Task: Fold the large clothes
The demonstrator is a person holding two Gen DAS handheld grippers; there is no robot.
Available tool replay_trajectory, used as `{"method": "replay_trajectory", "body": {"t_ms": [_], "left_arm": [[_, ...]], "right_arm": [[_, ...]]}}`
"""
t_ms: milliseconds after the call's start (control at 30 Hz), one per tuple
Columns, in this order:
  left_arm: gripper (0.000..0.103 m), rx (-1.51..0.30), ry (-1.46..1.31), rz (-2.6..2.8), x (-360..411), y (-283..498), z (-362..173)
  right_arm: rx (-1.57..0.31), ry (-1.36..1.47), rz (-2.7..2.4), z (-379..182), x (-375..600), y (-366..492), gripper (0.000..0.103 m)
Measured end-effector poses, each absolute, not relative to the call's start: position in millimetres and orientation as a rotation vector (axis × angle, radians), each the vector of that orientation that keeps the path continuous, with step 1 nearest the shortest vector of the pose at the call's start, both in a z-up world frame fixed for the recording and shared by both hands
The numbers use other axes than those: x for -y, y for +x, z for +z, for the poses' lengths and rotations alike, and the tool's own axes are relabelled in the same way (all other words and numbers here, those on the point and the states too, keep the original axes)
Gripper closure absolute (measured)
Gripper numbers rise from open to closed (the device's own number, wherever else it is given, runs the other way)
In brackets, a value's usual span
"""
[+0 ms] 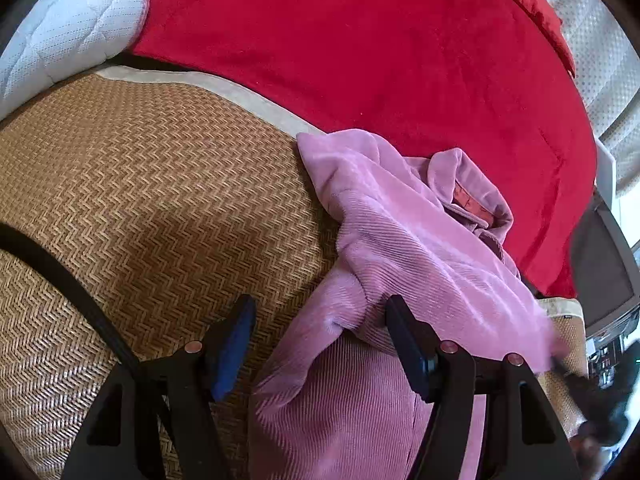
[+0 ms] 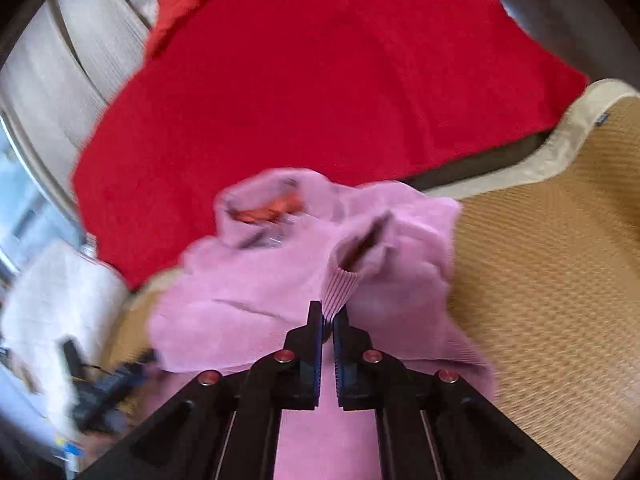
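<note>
Right fingers: the right gripper (image 2: 328,322) is clenched on a ribbed cuff (image 2: 340,286) of the pink garment (image 2: 256,292); the striped knit runs straight down between the two pads, and the view is smeared with motion blur.
Left fingers: the left gripper (image 1: 320,320) stands released, its blue-padded fingers (image 1: 234,344) wide apart. One finger is over the woven mat (image 1: 140,184), the other lies against a fold of the pink fabric, but nothing is pinched.
Garment: a soft, fleecy pink top, bunched and rumpled, not flat. Its collar (image 1: 472,200), with an orange label inside, points toward the red blanket (image 1: 360,60). Most of it lies on the mat, and its far edge overlaps the blanket.
Surroundings: the mat covers the near part of the bed; the red blanket lies beyond it, and a white quilted pillow (image 1: 68,32) sits at the far left corner in the left view.
Step in hand: I judge this to be early work, taking hold of a sleeve so the top can be spread out before any fold is made.
Next move calls for: the left fingers probably need to close on the fabric just beside them, perhaps a shoulder or hem, so that both hands can pull the top flat. A one-sided pull risks dragging the whole heap.
</note>
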State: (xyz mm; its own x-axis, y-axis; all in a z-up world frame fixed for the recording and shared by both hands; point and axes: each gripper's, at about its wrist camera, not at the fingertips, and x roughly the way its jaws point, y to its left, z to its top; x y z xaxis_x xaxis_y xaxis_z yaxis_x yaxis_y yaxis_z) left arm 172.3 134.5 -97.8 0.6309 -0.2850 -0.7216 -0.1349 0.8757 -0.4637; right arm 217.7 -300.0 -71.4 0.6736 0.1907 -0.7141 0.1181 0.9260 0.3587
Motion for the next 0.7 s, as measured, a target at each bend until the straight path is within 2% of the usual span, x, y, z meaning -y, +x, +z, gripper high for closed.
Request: {"method": "replay_trajectory", "body": {"t_ms": [67,167,233,267,300,400,467,533,700], "left_arm": [[0.035,-0.897,-0.491,-0.087,-133,173,-97],[0.035,-0.902,-0.503,-0.084,-134,175,-97],[0.035,-0.898,-0.519,-0.086,-136,177,-96],[0.035,-0.89,-0.523,-0.092,-136,177,-94],[0.035,-0.882,-0.523,-0.1,-136,176,-91],[0.035,-0.909,-0.454,-0.098,-129,179,-93],[0.053,-0.929,-0.394,-0.071,-123,181,-95],[0.065,-0.943,-0.402,-0.101,-121,183,-95],[0.066,-0.934,-0.436,-0.099,-123,183,-98]], "right_arm": [[-0.972,0.5,0.099,-108,307,226,0.093],[-0.899,0.532,0.118,-103,312,217,0.093],[-0.861,0.563,0.121,-90,319,209,0.073],[-0.847,0.57,0.119,-85,321,207,0.039],[-0.815,0.569,0.111,-76,322,204,0.019],[-0.742,0.528,0.086,-56,324,197,0.019],[-0.702,0.528,0.053,-45,323,196,0.019],[-0.695,0.515,0.084,-33,315,199,0.019],[-0.759,0.302,0.307,-3,233,247,0.019]]}}
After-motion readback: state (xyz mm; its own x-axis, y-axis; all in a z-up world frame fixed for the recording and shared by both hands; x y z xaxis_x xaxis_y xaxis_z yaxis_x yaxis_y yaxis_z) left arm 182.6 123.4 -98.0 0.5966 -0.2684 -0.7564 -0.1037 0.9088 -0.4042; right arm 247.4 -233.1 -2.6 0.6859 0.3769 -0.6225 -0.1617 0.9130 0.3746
